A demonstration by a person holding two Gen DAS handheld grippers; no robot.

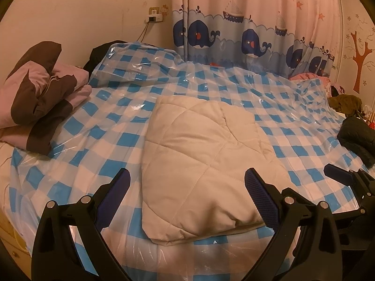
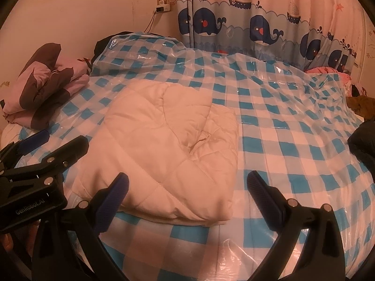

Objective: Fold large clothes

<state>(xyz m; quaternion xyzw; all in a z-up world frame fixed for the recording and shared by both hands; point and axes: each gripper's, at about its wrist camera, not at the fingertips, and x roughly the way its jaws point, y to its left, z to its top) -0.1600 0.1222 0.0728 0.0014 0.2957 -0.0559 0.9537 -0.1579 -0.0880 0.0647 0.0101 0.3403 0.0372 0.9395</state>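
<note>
Two black grippers with blue pads hang low over the bed. Both the left gripper (image 1: 187, 187) and the right gripper (image 2: 187, 189) are spread wide and hold nothing. Just past their tips lies a cream quilted jacket (image 1: 206, 164), folded into a puffy block. It rests in the middle of a shiny blue-and-white checked plastic sheet (image 1: 293, 107) that covers the bed. Far to the left sits a folded pink and brown garment (image 1: 39, 93). At the right edge is a dark puffy coat (image 1: 358, 138). Behind the bed hangs a curtain with blue whales (image 1: 234, 30) and sailboats.
</note>
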